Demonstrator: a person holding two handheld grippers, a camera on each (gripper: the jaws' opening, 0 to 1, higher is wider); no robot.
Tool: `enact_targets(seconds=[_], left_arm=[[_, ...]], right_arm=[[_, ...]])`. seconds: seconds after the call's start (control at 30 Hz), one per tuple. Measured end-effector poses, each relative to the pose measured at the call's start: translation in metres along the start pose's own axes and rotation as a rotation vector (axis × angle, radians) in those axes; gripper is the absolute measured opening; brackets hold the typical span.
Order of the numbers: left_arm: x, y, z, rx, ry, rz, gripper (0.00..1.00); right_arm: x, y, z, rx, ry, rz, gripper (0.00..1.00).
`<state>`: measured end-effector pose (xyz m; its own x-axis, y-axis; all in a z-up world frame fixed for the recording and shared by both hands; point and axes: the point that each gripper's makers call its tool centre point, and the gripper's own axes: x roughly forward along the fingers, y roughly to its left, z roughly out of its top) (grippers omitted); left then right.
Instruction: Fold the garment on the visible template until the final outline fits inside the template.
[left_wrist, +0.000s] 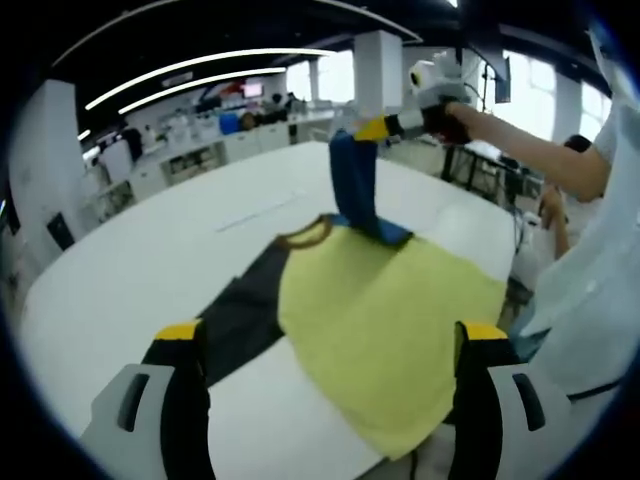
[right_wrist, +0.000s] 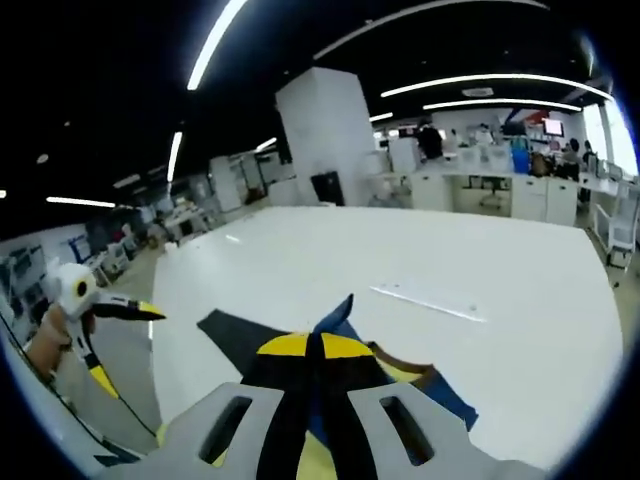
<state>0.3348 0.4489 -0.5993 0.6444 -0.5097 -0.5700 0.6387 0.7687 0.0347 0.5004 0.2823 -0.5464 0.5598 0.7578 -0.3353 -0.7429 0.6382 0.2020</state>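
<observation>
We are mid-fold — right hand-held gripper (left_wrist: 372, 130) clenches the blue sleeve (left_wrist: 352, 185); left hand-held gripper (left_wrist: 330, 345) hangs released. Next, we lay it over the shirt (left_wrist: 390, 300).

L gripper (left_wrist: 330, 350) fingers apart, low; R gripper (right_wrist: 314, 350) pinched, raised.

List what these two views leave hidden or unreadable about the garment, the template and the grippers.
- Template: no outline can be made out on the white table in either view.
- Garment: the near hem runs behind the left gripper jaw at the bottom of the left gripper view.
- Blue sleeve: in the right gripper view the right gripper covers the pinched part.
- Left gripper: nothing between its open jaws.
</observation>
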Motion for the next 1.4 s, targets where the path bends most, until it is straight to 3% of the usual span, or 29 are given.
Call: enact_targets(seconds=[0.9, 1.4], left_arm=[[0.004, 0.011, -0.002, 0.0, -0.004, 0.001, 0.99], [-0.001, 0.016, -0.008, -0.031, -0.004, 0.022, 0.99]], right_arm=[[0.096, 0.017, -0.066, 0.041, 0.18, 0.085, 0.02], [0.135, 0.018, -0.094, 0.034, 0.255, 0.076, 0.02]])
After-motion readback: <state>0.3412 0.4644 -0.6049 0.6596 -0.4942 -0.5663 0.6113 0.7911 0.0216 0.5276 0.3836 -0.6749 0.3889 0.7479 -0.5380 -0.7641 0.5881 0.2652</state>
